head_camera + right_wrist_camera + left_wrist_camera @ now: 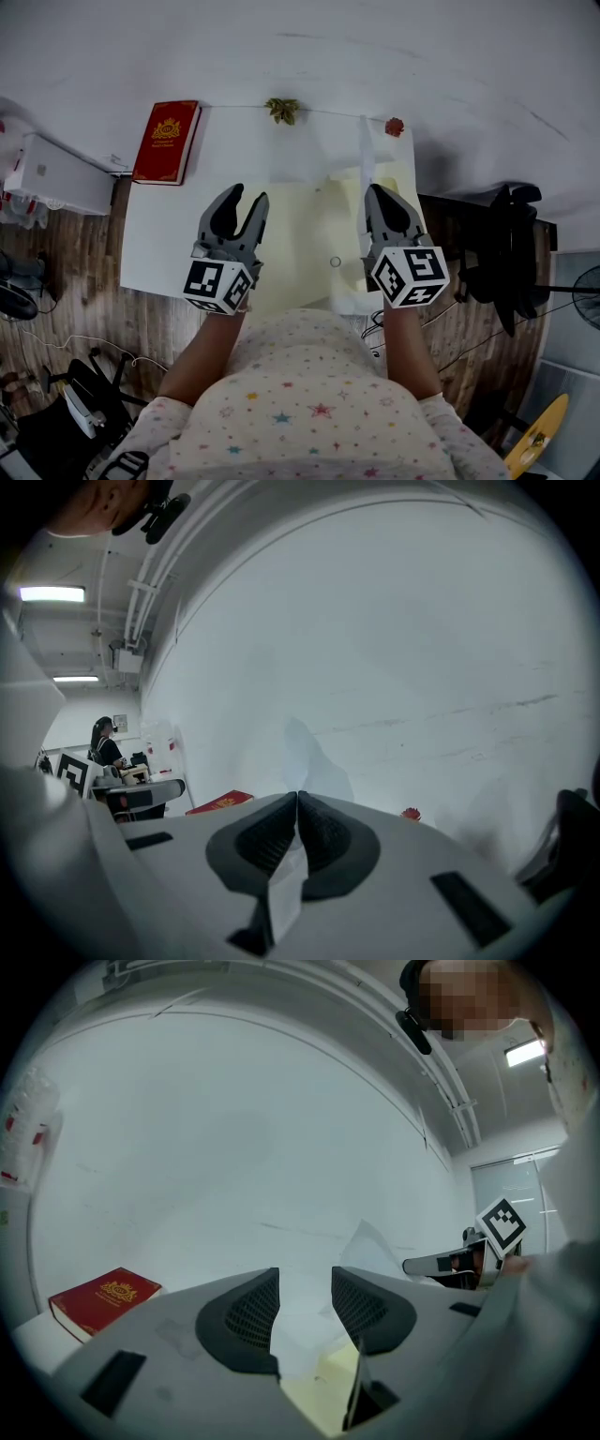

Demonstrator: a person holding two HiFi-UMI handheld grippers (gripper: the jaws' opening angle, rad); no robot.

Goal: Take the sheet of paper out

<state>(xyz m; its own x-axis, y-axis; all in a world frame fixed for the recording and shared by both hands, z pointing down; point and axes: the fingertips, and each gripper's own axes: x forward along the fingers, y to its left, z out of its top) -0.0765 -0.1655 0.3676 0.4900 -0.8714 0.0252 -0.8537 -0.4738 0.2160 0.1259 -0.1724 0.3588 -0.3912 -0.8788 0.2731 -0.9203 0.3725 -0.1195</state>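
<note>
Right gripper (379, 193): jaws closed on the sheet of paper (367, 150), pinched at one edge, with the sheet standing up above the yellow folder (300, 244) on the table (159, 234); left gripper (246, 195): jaws partly apart, holding nothing, pads clear of the paper seen beyond them. Expect the sheet to be light and floppy, easy to crease or tear, and likely to sag from one pinch; I'd take a second hold on a free edge, well apart from the first; draw it out slow and flat so it doesn't snag on the folder.
</note>
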